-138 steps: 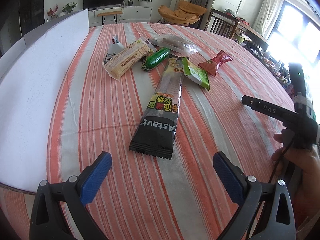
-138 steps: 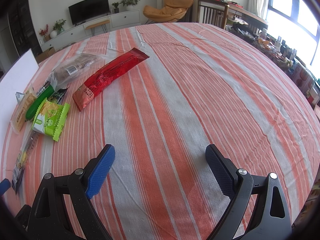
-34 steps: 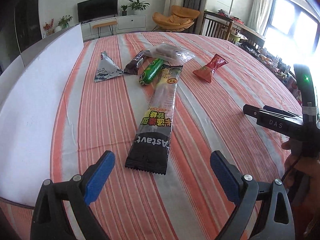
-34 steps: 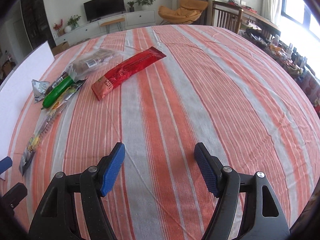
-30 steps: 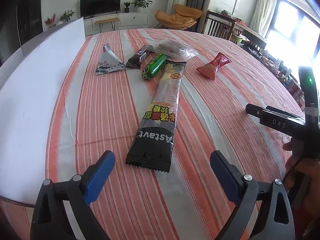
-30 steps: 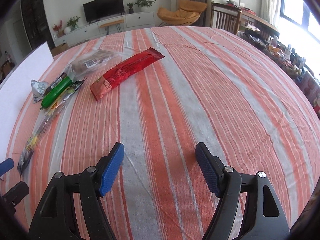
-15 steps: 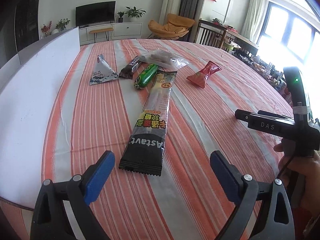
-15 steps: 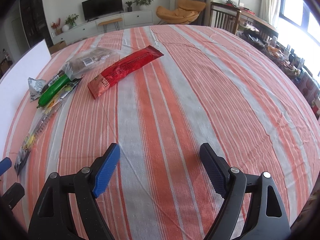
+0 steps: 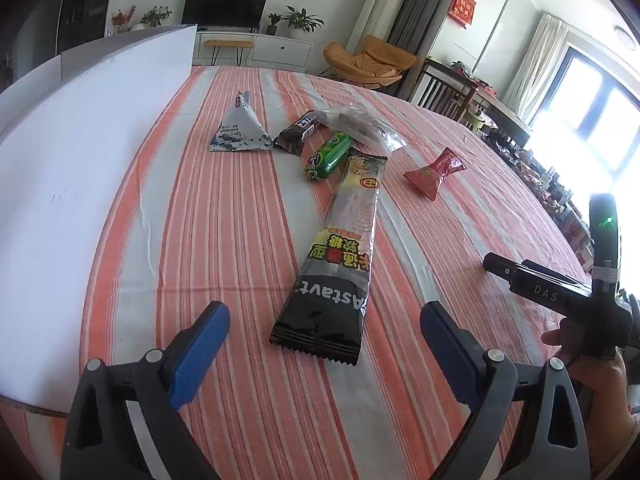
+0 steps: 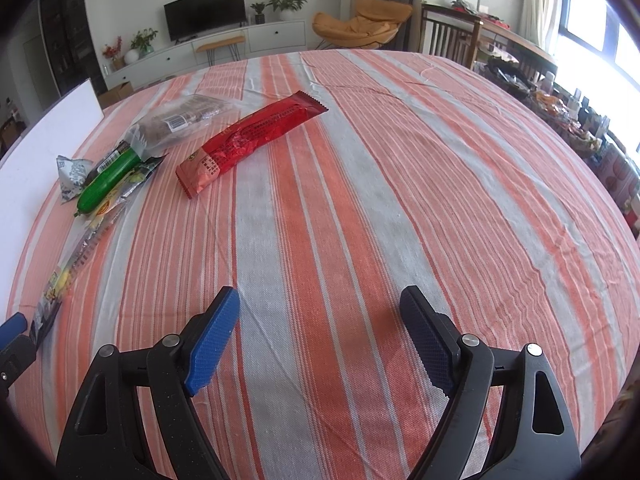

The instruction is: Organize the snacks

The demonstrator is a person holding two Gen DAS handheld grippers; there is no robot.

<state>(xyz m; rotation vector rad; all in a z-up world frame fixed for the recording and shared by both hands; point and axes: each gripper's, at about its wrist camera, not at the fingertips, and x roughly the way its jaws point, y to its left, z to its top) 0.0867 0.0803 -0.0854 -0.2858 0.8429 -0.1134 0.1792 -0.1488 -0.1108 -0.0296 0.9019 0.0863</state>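
**Both grippers spread wide over the striped cloth, nothing held**

The blue fingers (image 9: 200, 356) of the left gripper (image 9: 324, 344) stand far apart and empty above the table, the near end of the long black candy pack (image 9: 340, 248) lying on the cloth just ahead of the gap. The right gripper (image 10: 320, 328) is likewise spread wide with only bare cloth between its pads (image 10: 212, 340); a hand (image 9: 592, 376) grips its handle at the right edge of the left view.

The table (image 10: 400, 200), covered in an orange, white and grey striped cloth, carries everything. A white board (image 9: 72, 168) runs along its left side. The snacks lie in a loose group toward the far left: the long black candy pack reaching nearest, the long red pack (image 10: 248, 140) lying apart to the right, a clear crinkled bag (image 10: 180, 120) behind, overlapping the far ends of its neighbours. Then come the white triangular pouch (image 9: 238, 132), the green sausage-shaped pack (image 9: 328, 154) touching the top of the black pack, and a small dark brown bar (image 9: 296, 132) between pouch and green pack.
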